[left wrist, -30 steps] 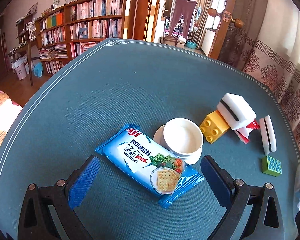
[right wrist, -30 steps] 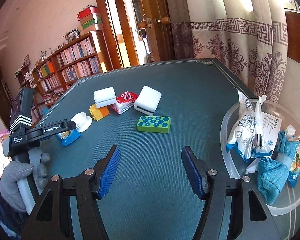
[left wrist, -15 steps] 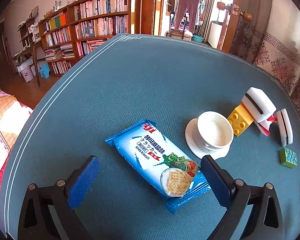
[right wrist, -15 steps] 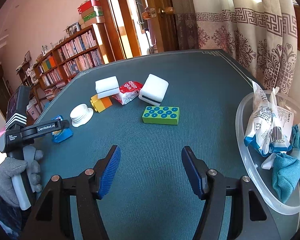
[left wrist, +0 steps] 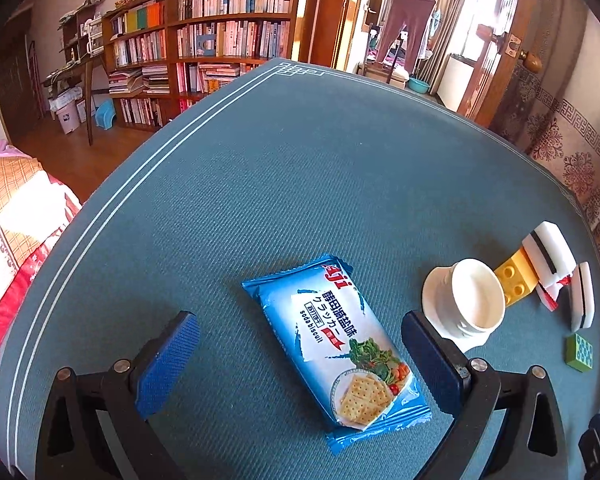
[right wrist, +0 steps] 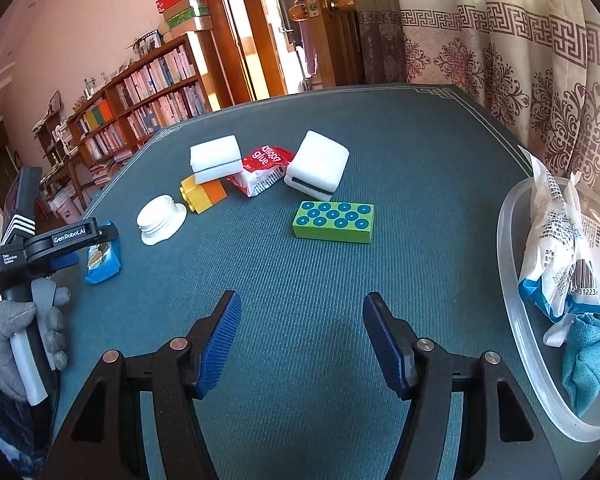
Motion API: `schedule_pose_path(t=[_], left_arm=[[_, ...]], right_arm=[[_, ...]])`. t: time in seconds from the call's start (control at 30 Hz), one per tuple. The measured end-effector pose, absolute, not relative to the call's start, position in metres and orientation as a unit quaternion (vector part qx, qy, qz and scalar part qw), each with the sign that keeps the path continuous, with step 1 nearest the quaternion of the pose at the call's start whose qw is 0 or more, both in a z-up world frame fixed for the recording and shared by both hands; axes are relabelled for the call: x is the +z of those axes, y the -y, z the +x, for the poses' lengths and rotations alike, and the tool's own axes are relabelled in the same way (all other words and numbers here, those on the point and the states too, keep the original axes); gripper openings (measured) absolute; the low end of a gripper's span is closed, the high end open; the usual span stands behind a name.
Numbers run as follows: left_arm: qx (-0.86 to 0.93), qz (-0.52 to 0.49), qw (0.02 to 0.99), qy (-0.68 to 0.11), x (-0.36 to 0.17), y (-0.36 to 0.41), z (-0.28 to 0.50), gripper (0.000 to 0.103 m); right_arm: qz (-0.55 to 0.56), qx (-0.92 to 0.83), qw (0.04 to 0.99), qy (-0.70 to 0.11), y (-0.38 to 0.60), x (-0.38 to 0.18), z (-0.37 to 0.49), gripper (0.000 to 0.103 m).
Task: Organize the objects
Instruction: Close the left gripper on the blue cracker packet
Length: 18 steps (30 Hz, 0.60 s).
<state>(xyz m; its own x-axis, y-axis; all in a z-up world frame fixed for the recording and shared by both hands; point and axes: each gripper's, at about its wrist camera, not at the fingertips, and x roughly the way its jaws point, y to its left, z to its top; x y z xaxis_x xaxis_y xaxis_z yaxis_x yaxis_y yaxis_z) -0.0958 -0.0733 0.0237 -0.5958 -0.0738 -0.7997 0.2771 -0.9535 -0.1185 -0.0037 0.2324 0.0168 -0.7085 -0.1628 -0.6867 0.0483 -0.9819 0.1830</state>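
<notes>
A blue soda biscuit packet (left wrist: 336, 356) lies flat on the green table between the fingers of my open left gripper (left wrist: 300, 360); it also shows in the right wrist view (right wrist: 102, 258) under the left gripper (right wrist: 66, 246). My right gripper (right wrist: 302, 340) is open and empty above bare cloth, short of a green studded block (right wrist: 334, 222). A clear plastic bowl (right wrist: 512, 320) at the right holds packets and a teal cloth.
A white cup on a saucer (left wrist: 470, 306) stands right of the packet. Beyond it lie a yellow block (right wrist: 202, 196), two white sponges (right wrist: 216, 158) (right wrist: 316, 168) and a red glue packet (right wrist: 260, 168). The table edge (left wrist: 100, 216) runs along the left.
My left gripper has swung left, so the packet now sits centred between its fingers and the cup has shifted right. My right gripper has moved forward a little toward the green block.
</notes>
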Motion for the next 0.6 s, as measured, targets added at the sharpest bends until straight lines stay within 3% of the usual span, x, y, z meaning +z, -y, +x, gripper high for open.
schedule_pose_path(t=[0.13, 0.23, 0.3, 0.37, 0.6], left_arm=[[-0.888, 0.434, 0.105, -0.111, 0.021, 0.076, -0.095, 0.097], [-0.896, 0.427, 0.09, -0.085, 0.024, 0.069, -0.095, 0.078], [-0.901, 0.423, 0.066, -0.067, 0.025, 0.061, -0.093, 0.059], [-0.905, 0.42, 0.046, -0.051, 0.025, 0.053, -0.091, 0.048], [-0.914, 0.404, 0.008, -0.029, 0.029, 0.036, -0.085, 0.041]], right_arm=[[0.385, -0.918, 0.053, 0.078, -0.233, 0.013, -0.012, 0.065], [0.391, -0.915, 0.049, 0.088, -0.237, 0.011, -0.02, 0.065], [0.392, -0.914, 0.044, 0.093, -0.239, 0.011, -0.027, 0.065], [0.391, -0.914, 0.04, 0.097, -0.241, 0.012, -0.034, 0.065], [0.394, -0.914, 0.023, 0.093, -0.238, 0.017, -0.061, 0.065]])
